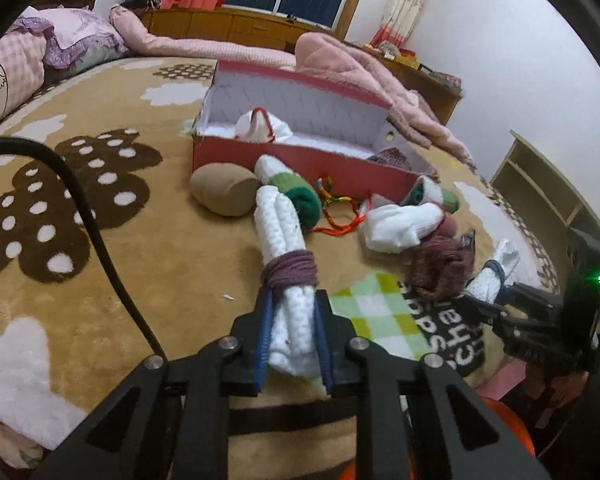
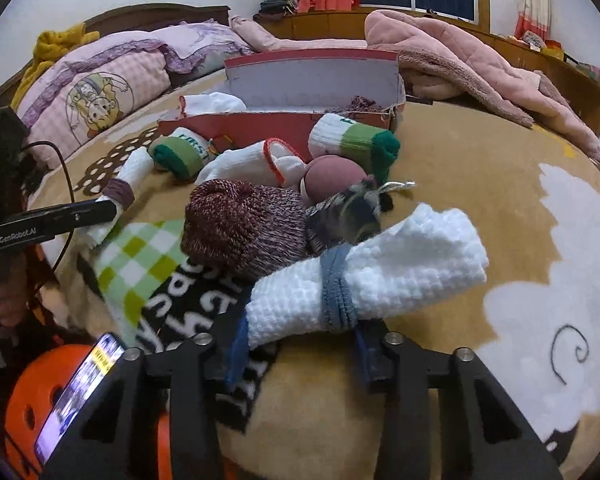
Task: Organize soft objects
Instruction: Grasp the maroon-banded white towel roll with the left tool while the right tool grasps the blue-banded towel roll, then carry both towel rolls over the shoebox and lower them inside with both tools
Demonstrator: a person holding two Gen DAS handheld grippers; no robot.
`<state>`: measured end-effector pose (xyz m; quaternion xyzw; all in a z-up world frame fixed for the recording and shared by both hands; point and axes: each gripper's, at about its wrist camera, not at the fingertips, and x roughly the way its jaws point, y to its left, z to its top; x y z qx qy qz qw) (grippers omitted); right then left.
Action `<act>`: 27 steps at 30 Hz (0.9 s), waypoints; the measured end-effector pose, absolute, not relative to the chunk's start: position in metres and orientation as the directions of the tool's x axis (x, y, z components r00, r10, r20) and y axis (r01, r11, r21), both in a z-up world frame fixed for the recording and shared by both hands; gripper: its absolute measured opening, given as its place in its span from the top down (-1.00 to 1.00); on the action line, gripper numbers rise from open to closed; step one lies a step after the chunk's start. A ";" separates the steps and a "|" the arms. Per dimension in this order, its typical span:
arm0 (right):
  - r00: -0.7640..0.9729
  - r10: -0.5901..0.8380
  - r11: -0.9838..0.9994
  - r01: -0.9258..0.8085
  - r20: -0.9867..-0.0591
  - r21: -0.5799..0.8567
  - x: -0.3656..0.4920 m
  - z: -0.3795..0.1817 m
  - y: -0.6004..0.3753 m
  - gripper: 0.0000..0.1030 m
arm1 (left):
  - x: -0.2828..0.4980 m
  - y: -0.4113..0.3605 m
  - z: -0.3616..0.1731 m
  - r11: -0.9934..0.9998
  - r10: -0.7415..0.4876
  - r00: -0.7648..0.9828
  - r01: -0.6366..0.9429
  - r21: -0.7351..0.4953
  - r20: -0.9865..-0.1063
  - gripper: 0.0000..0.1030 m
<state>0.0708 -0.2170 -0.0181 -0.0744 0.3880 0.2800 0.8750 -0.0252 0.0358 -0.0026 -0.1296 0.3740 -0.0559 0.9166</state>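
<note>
My left gripper [image 1: 294, 300] is shut on a white rolled towel tied with a maroon band [image 1: 284, 248], held just over the bed. My right gripper [image 2: 300, 328] is shut on a white rolled towel tied with a blue band [image 2: 364, 268]; it also shows in the left wrist view [image 1: 490, 280]. A red open box [image 1: 300, 160] lies ahead on the bed with white gloves [image 1: 260, 124] inside. Before it lie a tan sock ball [image 1: 224, 194], green-and-white socks [image 1: 296, 192], a white glove [image 1: 400, 226] and a maroon knit roll [image 2: 240, 228].
A tan patterned blanket [image 1: 140, 240] covers the bed. A pink quilt [image 2: 460, 60] lies behind the box, pillows [image 2: 100, 88] at the far left. A red braided cord [image 1: 336, 208] lies by the box. A wooden shelf [image 1: 540, 184] stands to the right. A phone [image 2: 80, 388] sits at lower left.
</note>
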 end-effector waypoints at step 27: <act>0.628 0.612 0.747 -0.658 -0.481 0.091 0.031 0.060 -0.218 0.22 | -0.037 0.042 0.062 0.963 -0.214 0.870 0.111 -0.246 -0.444 0.62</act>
